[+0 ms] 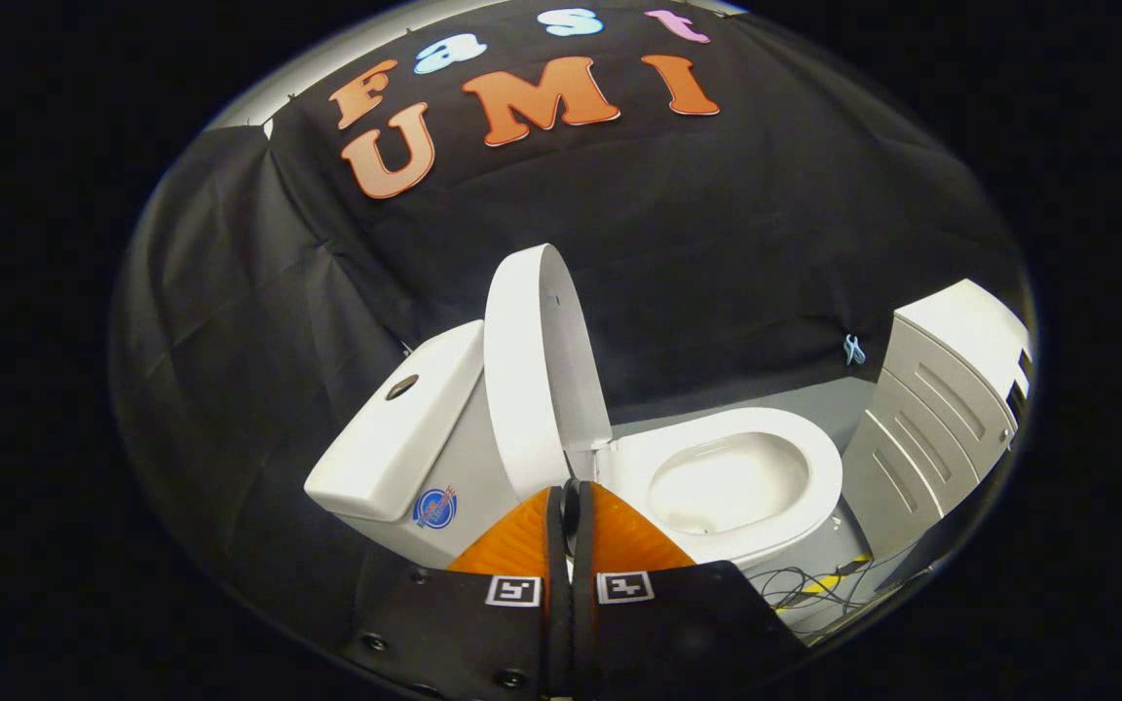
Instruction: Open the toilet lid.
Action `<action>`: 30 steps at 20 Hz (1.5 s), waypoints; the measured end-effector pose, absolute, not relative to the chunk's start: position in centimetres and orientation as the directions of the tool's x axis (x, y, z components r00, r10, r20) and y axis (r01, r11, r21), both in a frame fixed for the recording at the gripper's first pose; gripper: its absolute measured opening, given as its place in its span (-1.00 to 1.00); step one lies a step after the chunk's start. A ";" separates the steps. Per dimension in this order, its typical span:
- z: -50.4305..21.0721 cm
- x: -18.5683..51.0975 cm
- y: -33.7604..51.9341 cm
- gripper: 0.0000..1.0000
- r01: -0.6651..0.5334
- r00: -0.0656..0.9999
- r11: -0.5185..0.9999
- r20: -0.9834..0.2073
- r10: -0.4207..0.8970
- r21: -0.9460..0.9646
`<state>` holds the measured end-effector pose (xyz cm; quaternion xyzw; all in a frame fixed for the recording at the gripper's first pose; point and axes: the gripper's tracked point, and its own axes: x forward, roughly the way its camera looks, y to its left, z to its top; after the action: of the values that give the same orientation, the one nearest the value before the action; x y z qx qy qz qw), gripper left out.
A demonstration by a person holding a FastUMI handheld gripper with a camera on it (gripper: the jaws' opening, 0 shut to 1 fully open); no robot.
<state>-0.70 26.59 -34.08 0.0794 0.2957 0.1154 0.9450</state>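
The gripper sat nearest, its two orange fingers pressed together with nothing between them. To the left stood the tank. Just ahead of the fingertips, slightly left, the lid stood upright on its hinge against the tank, long axis vertical, apparently fully raised. Rightward lay the open bowl, then a white cabinet

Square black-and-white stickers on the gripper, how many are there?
2: one square black-and-white sticker on the left finger, another on the right, behind the shut orange gripper. Others may be hidden.
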 end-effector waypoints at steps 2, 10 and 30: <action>-34.0 -0.9 27.5 -0.85 -0.185 0.802 0.963 -0.537 0.262 0.194; -34.5 -1.8 31.2 -0.85 -0.228 0.815 0.967 -0.522 0.251 0.111; -34.7 -2.6 34.5 -0.06 -0.266 0.816 0.956 -0.500 0.290 0.121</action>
<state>-2.60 34.50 -34.72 0.0227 0.2658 0.1460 0.9526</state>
